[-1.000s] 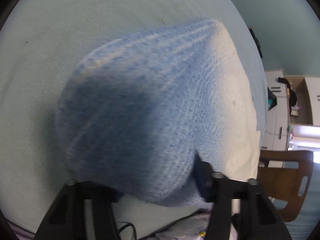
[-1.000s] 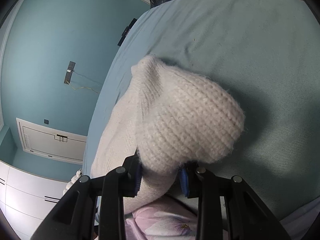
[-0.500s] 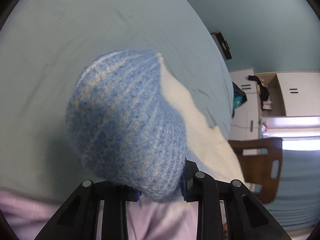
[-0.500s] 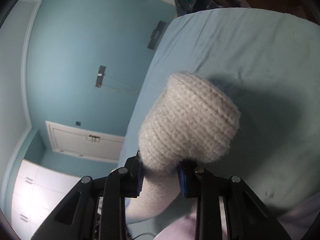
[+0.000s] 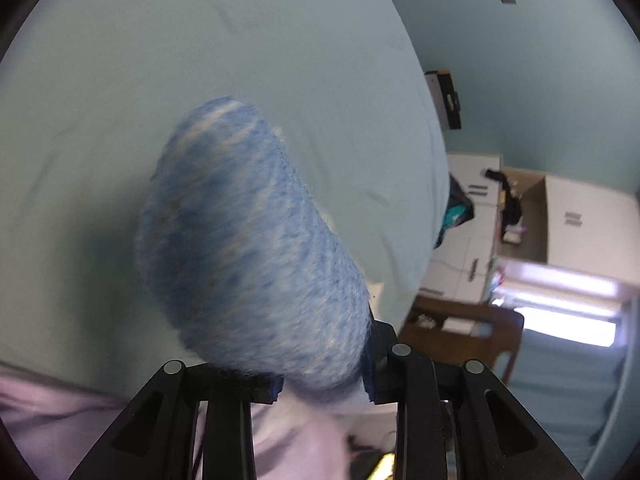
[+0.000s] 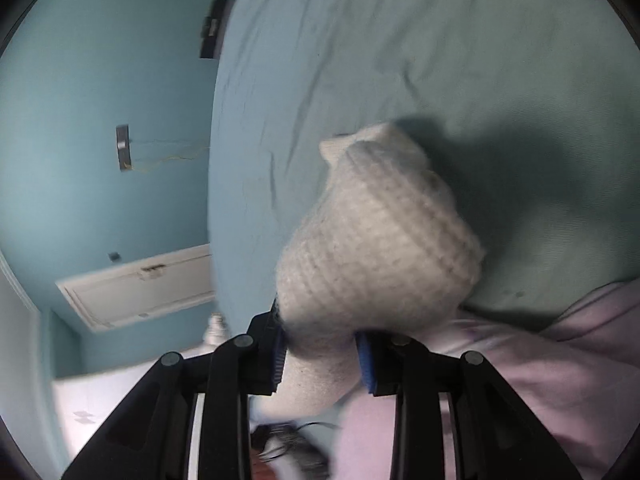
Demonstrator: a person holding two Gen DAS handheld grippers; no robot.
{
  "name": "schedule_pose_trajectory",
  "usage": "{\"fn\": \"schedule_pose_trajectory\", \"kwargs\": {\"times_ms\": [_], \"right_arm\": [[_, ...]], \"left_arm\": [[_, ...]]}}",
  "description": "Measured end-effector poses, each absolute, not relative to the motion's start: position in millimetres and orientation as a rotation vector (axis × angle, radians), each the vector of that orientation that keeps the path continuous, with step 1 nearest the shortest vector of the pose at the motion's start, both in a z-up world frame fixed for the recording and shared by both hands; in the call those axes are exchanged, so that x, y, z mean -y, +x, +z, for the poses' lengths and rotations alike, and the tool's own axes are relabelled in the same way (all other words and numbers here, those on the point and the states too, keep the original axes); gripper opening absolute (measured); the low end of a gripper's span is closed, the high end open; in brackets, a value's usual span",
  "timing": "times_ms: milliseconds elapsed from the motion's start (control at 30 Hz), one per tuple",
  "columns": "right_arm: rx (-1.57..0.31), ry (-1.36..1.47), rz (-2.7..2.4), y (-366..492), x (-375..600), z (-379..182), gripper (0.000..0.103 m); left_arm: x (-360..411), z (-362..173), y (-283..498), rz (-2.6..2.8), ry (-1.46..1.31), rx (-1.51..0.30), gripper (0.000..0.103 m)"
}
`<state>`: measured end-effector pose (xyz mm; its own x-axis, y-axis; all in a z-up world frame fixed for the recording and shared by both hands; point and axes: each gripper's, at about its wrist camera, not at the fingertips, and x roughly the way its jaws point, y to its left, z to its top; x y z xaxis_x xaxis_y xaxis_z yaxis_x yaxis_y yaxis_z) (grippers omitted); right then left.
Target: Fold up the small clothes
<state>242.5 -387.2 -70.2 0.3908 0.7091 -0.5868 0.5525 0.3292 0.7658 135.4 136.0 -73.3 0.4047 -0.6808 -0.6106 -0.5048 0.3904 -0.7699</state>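
Knitted garment (image 5: 248, 256) hanging over the bed (image 5: 200, 60), left tool (image 5: 322, 380) pinching its blue part, right tool (image 6: 320, 356) pinching its cream part (image 6: 380, 240), no writing showing.

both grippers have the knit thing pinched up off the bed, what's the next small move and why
Probably lower both ends together onto the light blue bed sheet. The left gripper is shut on the blue-striped end of the fuzzy knit garment; the right gripper pinches its cream end. Both bunches look lifted off the sheet, so nothing is flat enough to crease.
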Motion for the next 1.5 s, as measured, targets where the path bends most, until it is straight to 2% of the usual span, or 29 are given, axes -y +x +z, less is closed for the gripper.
{"fn": "schedule_pose_trajectory", "kwargs": {"times_ms": [33, 100, 133, 167, 200, 233, 267, 300, 433, 567, 633, 667, 700, 733, 767, 900, 933, 967, 1100, 1267, 1367, 1433, 1467, 1500], "right_arm": [[-1.272, 1.318, 0.160, 254.6, 384.7, -70.4, 0.027], [-1.257, 1.349, 0.193, 289.9, 381.0, -80.3, 0.041], [-1.251, 1.344, 0.232, 308.9, 379.3, -85.8, 0.047], [-1.210, 1.317, 0.280, 329.6, 381.0, -90.7, 0.059], [-1.177, 1.296, 0.263, 337.0, 383.8, -92.1, 0.070], [-1.161, 1.268, 0.204, 338.6, 387.3, -93.2, 0.078], [-1.162, 1.233, 0.109, 334.1, 390.2, -93.6, 0.092], [-1.156, 1.192, 0.047, 327.4, 391.2, -94.0, 0.098], [-1.201, 0.945, 0.054, 316.5, 378.6, -111.0, 0.098], [-1.215, 0.802, 0.038, 310.6, 374.1, -136.7, 0.098], [-1.183, 0.776, 0.075, 319.9, 375.0, -139.1, 0.092], [-1.171, 0.756, 0.099, 323.9, 371.5, -139.6, 0.081], [-1.164, 0.750, 0.120, 327.2, 369.0, -139.1, 0.063], [-1.156, 0.751, 0.144, 330.6, 365.4, -138.7, 0.056], [-1.145, 0.752, 0.168, 336.3, 362.8, -134.8, 0.053], [-1.141, 0.677, 0.138, 359.2, 343.7, -136.8, 0.053], [-1.178, 0.655, 0.132, 365.9, 338.1, -144.4, 0.049], [-1.211, 0.614, 0.130, 370.3, 331.8, -150.5, 0.012], [-1.093, 0.486, 0.074, 345.1, 322.6, -130.7, 0.012], [-1.111, 0.517, -0.020, 341.8, 328.1, -182.5, 0.011], [-1.057, 0.500, -0.011, 336.9, 330.8, -189.9, 0.012], [-1.058, 0.435, -0.048, 332.6, 323.8, -180.0, 0.029], [-1.069, 0.387, -0.101, 327.7, 319.5, -167.6, 0.052], [-1.066, 0.369, -0.130, 324.3, 321.6, -156.3, 0.063]], "left_arm": [[-135.1, -75.0, 158.1, -0.149, -1.247, -1.233, 0.031], [-138.1, -79.9, 186.4, -0.098, -1.252, -1.207, 0.040], [-137.6, -83.1, 201.5, -0.072, -1.230, -1.185, 0.052], [-136.4, -83.6, 208.1, -0.049, -1.197, -1.158, 0.073], [-132.9, -82.6, 211.6, -0.011, -1.140, -1.143, 0.083], [-125.4, -79.5, 210.8, 0.054, -1.055, -1.144, 0.096], [-119.3, -76.7, 208.7, 0.079, -0.995, -1.135, 0.103], [-111.4, -74.5, 207.4, 0.076, -0.933, -1.119, 0.103], [-71.4, -94.5, 211.7, 0.063, -0.598, -1.173, 0.103], [-44.4, -145.8, 214.3, 0.161, -0.296, -1.304, 0.103], [-39.4, -160.3, 208.1, 0.131, -0.260, -1.260, 0.103], [-38.8, -162.0, 203.7, 0.117, -0.254, -1.221, 0.103], [-37.7, -162.6, 200.6, 0.109, -0.246, -1.200, 0.103], [-40.2, -164.7, 196.3, 0.101, -0.235, -1.198, 0.103], [-41.3, -165.8, 193.9, 0.098, -0.234, -1.202, 0.103], [-42.1, -168.3, 195.4, 0.100, -0.250, -1.209, 0.103], [-46.3, -168.3, 197.4, 0.097, -0.252, -1.205, 0.103], [-46.9, -168.8, 196.5, 0.091, -0.256, -1.200, 0.103], [-73.1, -181.4, 188.5, 0.067, -0.284, -1.190, 0.103], [-78.2, -183.3, 180.0, 0.060, -0.260, -1.179, 0.103], [-79.6, -182.3, 177.8, 0.058, -0.275, -1.181, 0.103], [-85.8, -173.2, 178.0, 0.050, -0.285, -1.210, 0.103], [-90.3, -164.5, 176.7, 0.050, -0.282, -1.225, 0.103], [-96.0, -155.8, 173.8, 0.056, -0.275, -1.230, 0.103]]}}
